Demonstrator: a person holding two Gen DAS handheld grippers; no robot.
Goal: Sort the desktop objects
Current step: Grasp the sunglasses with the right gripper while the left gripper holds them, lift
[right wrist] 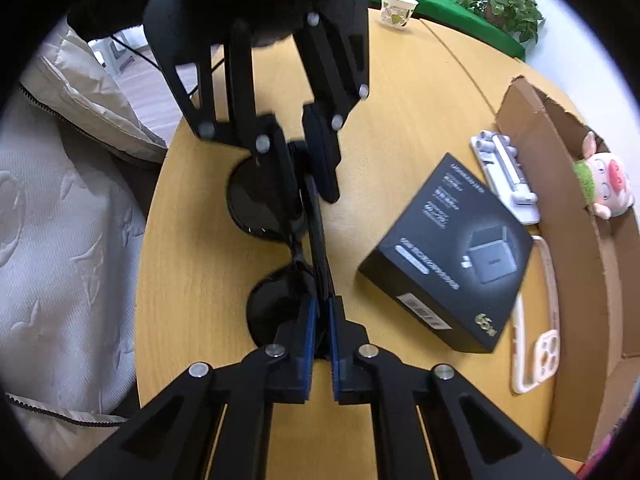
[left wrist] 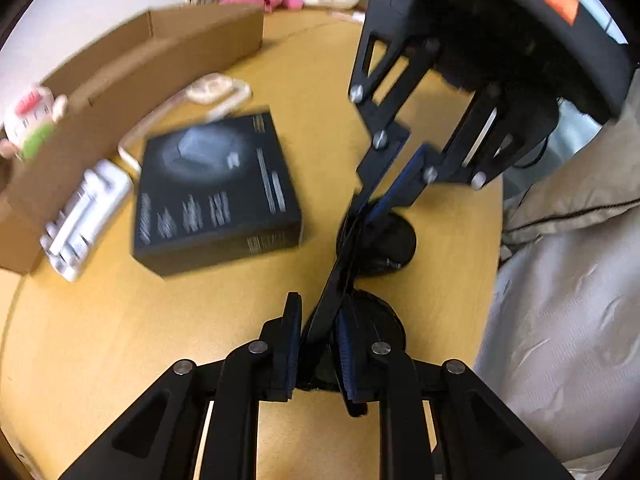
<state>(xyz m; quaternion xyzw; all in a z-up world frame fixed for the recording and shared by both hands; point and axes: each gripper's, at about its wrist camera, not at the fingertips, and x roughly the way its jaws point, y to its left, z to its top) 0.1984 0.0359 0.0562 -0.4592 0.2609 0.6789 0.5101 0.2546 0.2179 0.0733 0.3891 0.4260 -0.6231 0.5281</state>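
Note:
Black sunglasses with round dark lenses and folded temples are over the wooden table. My left gripper is shut on the temples at one end, seen at the bottom of the left wrist view. In the right wrist view it comes in from the top. My right gripper is shut on the temples at the other end, its blue pads pressed on the thin bar. The left wrist view shows it reaching down from the upper right. Whether the glasses touch the table I cannot tell.
A black product box lies beside the glasses. Past it are a white phone stand, a pale phone case and an open cardboard box holding a pig plush. A paper cup stands at the far edge.

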